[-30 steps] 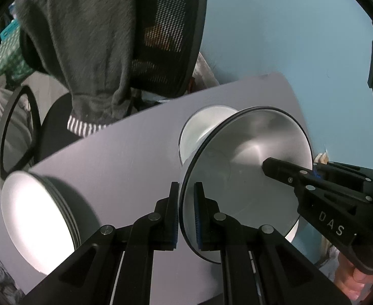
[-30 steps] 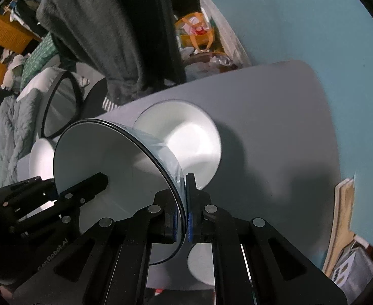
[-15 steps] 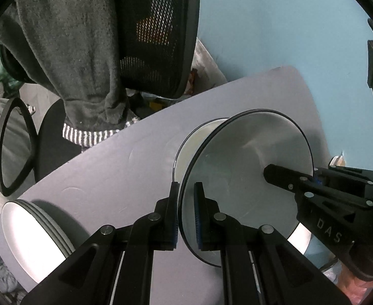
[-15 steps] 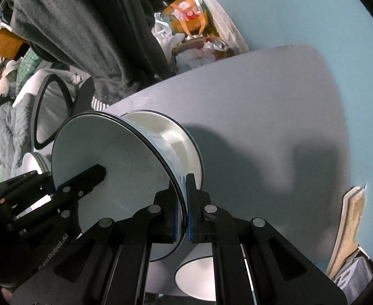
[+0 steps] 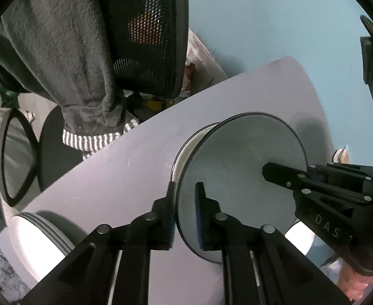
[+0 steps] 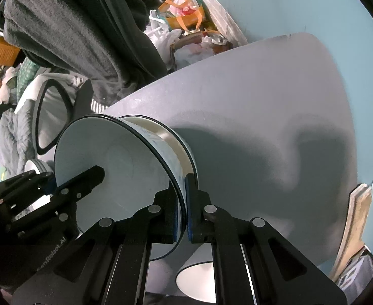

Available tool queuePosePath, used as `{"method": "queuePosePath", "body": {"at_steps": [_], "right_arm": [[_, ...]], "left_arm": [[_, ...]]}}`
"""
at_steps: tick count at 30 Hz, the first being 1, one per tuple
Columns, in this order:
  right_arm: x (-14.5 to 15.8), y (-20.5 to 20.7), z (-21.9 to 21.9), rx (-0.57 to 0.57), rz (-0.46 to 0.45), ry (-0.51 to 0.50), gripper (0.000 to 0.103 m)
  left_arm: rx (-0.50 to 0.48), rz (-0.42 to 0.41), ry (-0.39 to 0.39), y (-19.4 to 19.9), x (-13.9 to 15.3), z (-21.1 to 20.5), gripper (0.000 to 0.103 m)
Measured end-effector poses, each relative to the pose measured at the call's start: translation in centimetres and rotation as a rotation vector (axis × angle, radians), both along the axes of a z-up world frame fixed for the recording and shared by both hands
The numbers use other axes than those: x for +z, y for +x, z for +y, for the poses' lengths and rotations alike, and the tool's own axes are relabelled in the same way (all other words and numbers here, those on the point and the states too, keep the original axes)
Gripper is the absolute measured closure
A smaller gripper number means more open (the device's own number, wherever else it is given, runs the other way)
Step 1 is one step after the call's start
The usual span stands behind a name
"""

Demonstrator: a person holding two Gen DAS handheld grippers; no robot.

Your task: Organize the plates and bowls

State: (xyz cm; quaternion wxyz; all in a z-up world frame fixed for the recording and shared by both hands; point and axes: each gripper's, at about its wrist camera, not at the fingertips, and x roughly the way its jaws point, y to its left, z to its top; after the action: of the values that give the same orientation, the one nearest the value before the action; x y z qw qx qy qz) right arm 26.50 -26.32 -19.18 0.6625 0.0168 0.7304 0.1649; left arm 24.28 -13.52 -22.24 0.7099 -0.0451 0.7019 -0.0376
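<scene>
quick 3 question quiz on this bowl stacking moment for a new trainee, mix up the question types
1. True or false: the held bowl sits nested in a second bowl on the table.
2. Which gripper clamps the held bowl's rim? A) left gripper B) right gripper
3. What lies at the table's near-left corner in the left wrist view?

Key
1. True
2. B; the left gripper's jaws have just been opening, the rim between them with a gap at one pad.
3. A stack of plates.
</scene>
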Motion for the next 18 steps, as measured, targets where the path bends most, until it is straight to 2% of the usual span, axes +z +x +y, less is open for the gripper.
{"method": "queuePosePath", "body": {"at_steps": [4,10,15,18], "right_arm": [[0.3,-0.3,0.5,0.016,-0.006,-0.032,0.097],[0.4,-0.1,0.5,0.013,0.002,-0.043,0.096],[0.8,-0.1,0.6,0.008,0.014,-0.052,0.091],[1.1,0.1,0.6,0.006,0.002,-0.065,0.083]], "left_arm": [[-0.036,0.009,0.045,0.2,-0.1,-0.5,0.084],[-0.044,0.019,0.038,0.3,-0.2,-0.3,0.083],[-0.039,0.026,0.039,0.2,-0.4,-0.2,0.083],[-0.038,0.032,0.022,0.1,-0.5,-0.3,0.083]]}}
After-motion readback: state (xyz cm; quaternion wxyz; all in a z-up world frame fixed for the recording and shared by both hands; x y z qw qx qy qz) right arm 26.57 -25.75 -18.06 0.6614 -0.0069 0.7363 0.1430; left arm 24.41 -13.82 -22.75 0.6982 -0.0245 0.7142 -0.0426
